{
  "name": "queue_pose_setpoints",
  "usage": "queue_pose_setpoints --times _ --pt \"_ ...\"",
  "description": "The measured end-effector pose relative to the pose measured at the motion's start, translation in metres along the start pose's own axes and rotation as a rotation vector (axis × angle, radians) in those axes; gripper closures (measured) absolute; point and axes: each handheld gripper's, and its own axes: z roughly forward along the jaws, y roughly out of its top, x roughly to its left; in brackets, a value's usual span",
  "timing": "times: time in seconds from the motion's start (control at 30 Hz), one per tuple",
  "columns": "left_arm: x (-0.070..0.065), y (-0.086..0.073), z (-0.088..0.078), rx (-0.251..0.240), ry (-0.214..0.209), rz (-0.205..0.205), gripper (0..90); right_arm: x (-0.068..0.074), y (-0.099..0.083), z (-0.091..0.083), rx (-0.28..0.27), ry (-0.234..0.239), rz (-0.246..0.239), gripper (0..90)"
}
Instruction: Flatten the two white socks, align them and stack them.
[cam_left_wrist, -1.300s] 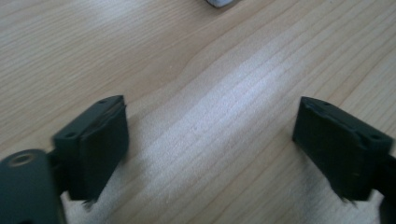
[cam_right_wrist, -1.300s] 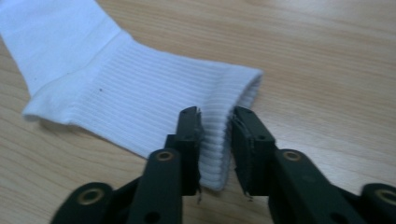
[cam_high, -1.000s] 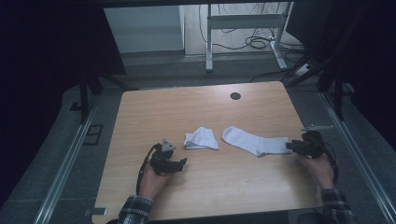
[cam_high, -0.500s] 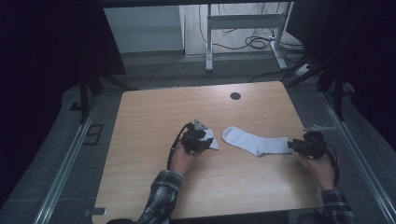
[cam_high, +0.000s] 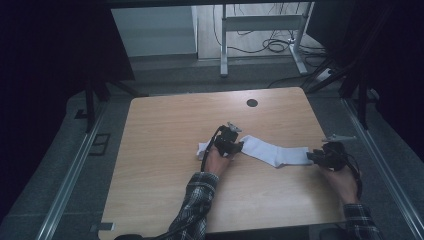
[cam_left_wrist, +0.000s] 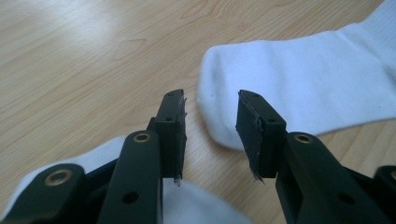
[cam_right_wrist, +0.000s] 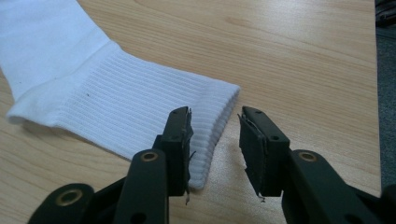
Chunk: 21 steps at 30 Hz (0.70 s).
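Table (cam_high: 165, 150): bare wood, two white socks mid-frame.
Long sock (cam_high: 272, 151): centre-right, flat.
Short sock (cam_high: 204, 148): centre, under left gripper (cam_high: 235, 146).
Left jaws: apart, just closed in, nothing pinched.
Right gripper (cam_high: 311, 156): jaws apart at long sock's cuff.

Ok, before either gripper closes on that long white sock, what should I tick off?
1. Left gripper lined up with the long sock: ok, its toe lies just ahead of the gap.
2. Left grip made: not ok. The jaws have just been closing, but nothing is between them yet.
3. Right gripper at the cuff: ok, the ribbed edge reaches into the gap beside one jaw.
4. Right grip made: not ok, the jaws stand open and do not press the cloth.
5. Folded sock clear of the left gripper: cannot tell. It lies right under the gripper.
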Motion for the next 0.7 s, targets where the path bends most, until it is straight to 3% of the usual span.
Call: queue_pose_setpoints --times 0.13,0.37,0.43,0.6,0.7 --pt "-0.003 0.000 0.012 0.024 0.004 0.000 63.5 0.002 -0.001 0.005 0.022 -0.010 -0.018 62.4" --pt "-0.006 -0.003 0.015 0.015 -0.025 -0.010 80.6 0.004 -0.002 0.008 0.049 0.024 -0.006 81.3" --pt "-0.008 -0.003 0.012 0.017 -0.011 0.016 85.1 0.005 -0.002 0.007 0.051 0.029 -0.011 85.6" --pt "-0.007 -0.002 0.001 0.000 -0.022 0.010 85.3 0.007 0.000 0.002 0.038 0.032 -0.014 85.9" --pt "-0.007 0.000 -0.015 -0.025 -0.032 0.016 85.3 0.011 0.004 -0.004 0.006 0.042 -0.022 86.0"
